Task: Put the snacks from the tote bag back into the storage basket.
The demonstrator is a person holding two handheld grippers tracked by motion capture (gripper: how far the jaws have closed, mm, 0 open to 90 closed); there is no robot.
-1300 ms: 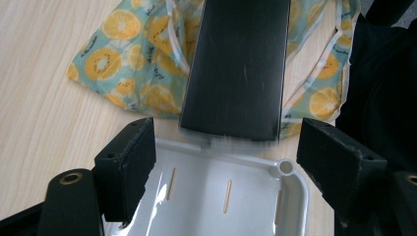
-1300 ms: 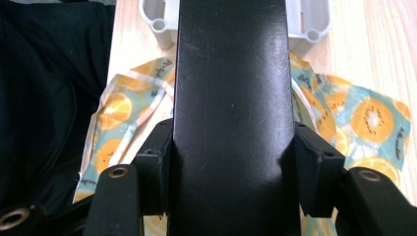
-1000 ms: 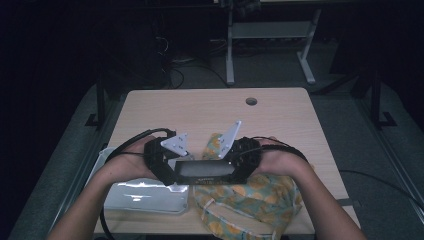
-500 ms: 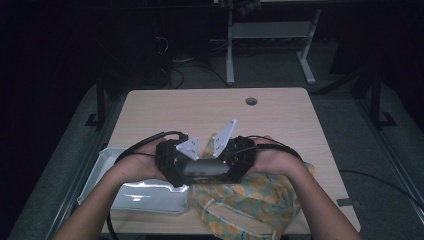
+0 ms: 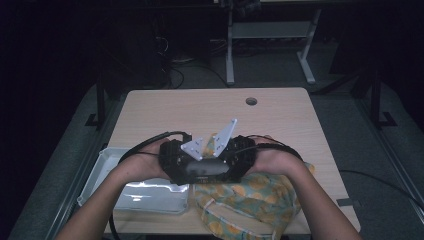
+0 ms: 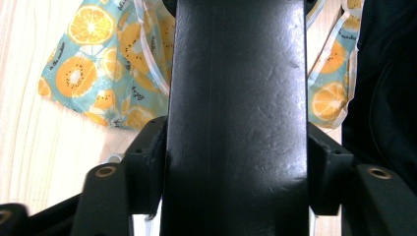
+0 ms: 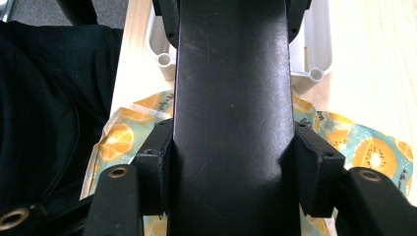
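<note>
**High view: one black case shared between two grippers**

High view puts the black case lifted over the 6 o'clock edge of the table, spanning the gap between my two hands. The right gripper is partly closed on one end, both pads flat against its sides. The left gripper has just been closing with the case between its jaws, and in the left gripper view its pads now sit against the case too.

To do this well, I judge I should keep the right hand still, let the left settle squarely, and only then pull or twist. The shell is smooth and may slip.

The case is long and flat-faced, with a faintly scuffed satin sheen. Below it, toward 5 o'clock, lies a soft, rumpled cloth pouch printed with oranges and kiwi slices. A white, rigid, glossy plastic tray sits at 7 o'clock. The tabletop is pale wood grain.
</note>
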